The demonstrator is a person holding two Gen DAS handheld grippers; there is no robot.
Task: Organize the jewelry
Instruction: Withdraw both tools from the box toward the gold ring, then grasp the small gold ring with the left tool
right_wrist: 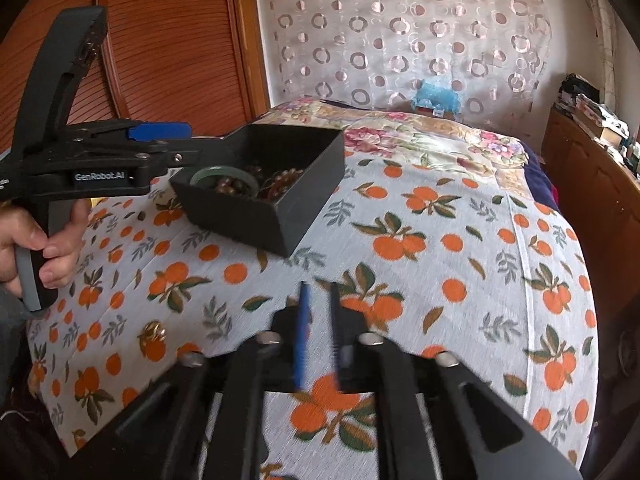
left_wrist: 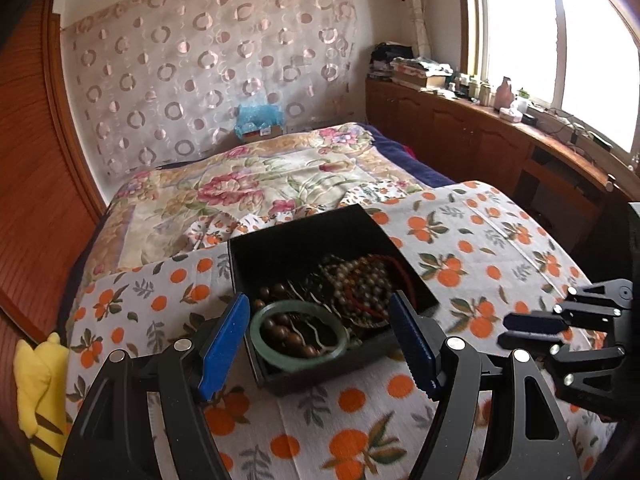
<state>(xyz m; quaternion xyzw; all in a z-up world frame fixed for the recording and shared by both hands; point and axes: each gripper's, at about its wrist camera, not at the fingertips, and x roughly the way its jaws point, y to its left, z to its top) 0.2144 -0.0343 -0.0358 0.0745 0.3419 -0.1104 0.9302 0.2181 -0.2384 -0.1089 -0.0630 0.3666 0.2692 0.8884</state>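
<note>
A black open box [left_wrist: 280, 236] sits on a bed sheet with an orange-fruit print [left_wrist: 472, 248]. It holds a green jade bangle [left_wrist: 298, 360], brown bead strings [left_wrist: 288, 332] and a pile of beaded bracelets [left_wrist: 360, 284]. My left gripper [left_wrist: 320, 340] is open, its blue fingers on either side of the box's near end, above the bangle. My right gripper [right_wrist: 320, 320] is nearly shut and empty, low over the sheet to the right of the box [right_wrist: 312, 168]. The left gripper [right_wrist: 160, 132] shows at the box in the right wrist view. A small gold item [right_wrist: 154, 334] lies on the sheet.
A floral quilt [left_wrist: 248, 176] covers the bed beyond the sheet. A yellow soft toy [left_wrist: 40, 380] lies at the left edge. A wooden wardrobe [left_wrist: 32, 160] stands left, a cluttered wooden counter [left_wrist: 500, 120] under the window right.
</note>
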